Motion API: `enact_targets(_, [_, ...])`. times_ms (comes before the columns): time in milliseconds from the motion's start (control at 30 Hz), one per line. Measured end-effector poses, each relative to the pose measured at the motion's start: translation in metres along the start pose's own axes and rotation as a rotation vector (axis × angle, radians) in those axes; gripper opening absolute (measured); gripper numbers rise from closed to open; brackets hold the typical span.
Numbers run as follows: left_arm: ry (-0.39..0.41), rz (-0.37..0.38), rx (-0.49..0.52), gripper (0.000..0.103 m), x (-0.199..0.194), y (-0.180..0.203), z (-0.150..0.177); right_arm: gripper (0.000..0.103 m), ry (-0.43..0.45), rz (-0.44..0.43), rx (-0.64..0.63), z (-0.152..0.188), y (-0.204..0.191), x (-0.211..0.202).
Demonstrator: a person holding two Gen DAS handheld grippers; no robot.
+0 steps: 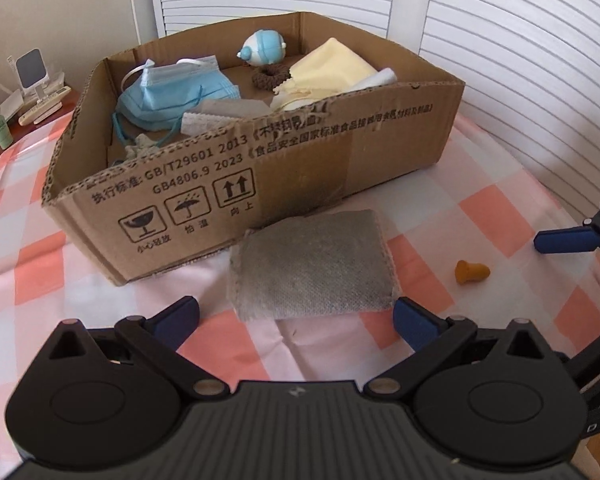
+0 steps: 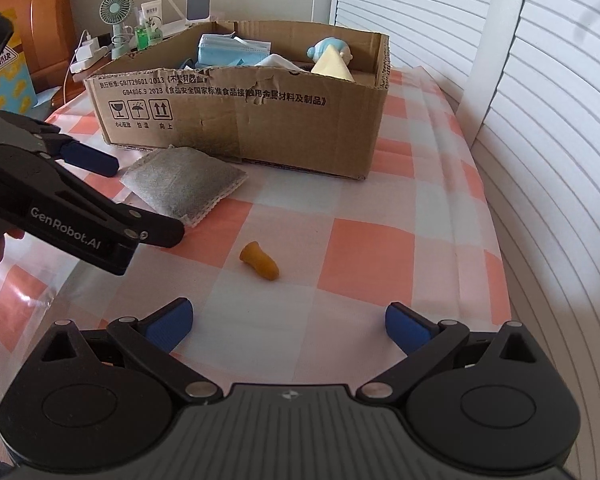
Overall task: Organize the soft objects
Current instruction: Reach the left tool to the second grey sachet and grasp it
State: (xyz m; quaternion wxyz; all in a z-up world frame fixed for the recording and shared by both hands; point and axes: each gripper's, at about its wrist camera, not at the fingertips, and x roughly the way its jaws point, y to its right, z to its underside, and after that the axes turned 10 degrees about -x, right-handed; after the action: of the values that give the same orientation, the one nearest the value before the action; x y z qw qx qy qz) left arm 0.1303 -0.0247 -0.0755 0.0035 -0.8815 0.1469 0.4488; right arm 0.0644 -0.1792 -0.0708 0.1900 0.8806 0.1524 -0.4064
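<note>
A grey fabric pouch (image 1: 310, 266) lies on the checked tablecloth just in front of the cardboard box (image 1: 340, 152). My left gripper (image 1: 296, 322) is open, its blue fingers to either side of the pouch's near edge, apart from it. In the right wrist view the pouch (image 2: 184, 186) lies left of centre with the left gripper (image 2: 140, 196) beside it. An orange foam earplug (image 2: 260, 261) lies ahead of my open, empty right gripper (image 2: 288, 326); it also shows in the left wrist view (image 1: 472, 271). The box holds blue face masks (image 1: 172, 94), a yellow cloth (image 1: 328, 68), a brown scrunchie (image 1: 271, 76) and a blue-white toy (image 1: 264, 47).
The pink-and-white checked cloth (image 2: 372, 248) covers the surface. White louvred shutters (image 2: 540, 120) run along the right. A side table with a small fan (image 2: 116, 20), bottles and chargers stands behind the box on the left.
</note>
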Motion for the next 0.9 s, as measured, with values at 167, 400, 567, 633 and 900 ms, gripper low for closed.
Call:
enact_targets(167, [-0.003, 0.014, 0.011, 0.102, 0.007, 0.007, -0.01, 0.103, 0.014, -0.006, -0.009, 0.001, 0.0, 0.0])
enact_targets(400, [-0.004, -0.02, -0.07, 0.101, 0.013, 0.016, -0.018, 0.103, 0.028, -0.002, -0.009, 0.0, -0.001, 0.002])
enact_targets(567, [0.011, -0.066, -0.092, 0.086, 0.011, 0.022, -0.02, 0.103, 0.033, 0.001, -0.007, 0.0, -0.002, 0.002])
enact_targets(633, [0.02, -0.073, -0.091, 0.071, 0.005, 0.022, -0.019, 0.103, 0.032, 0.002, -0.007, 0.0, -0.002, 0.002])
enact_targets(900, [0.036, -0.087, -0.109, 0.057, -0.012, 0.007, -0.011, 0.103, 0.012, 0.041, 0.013, -0.006, 0.0, 0.004])
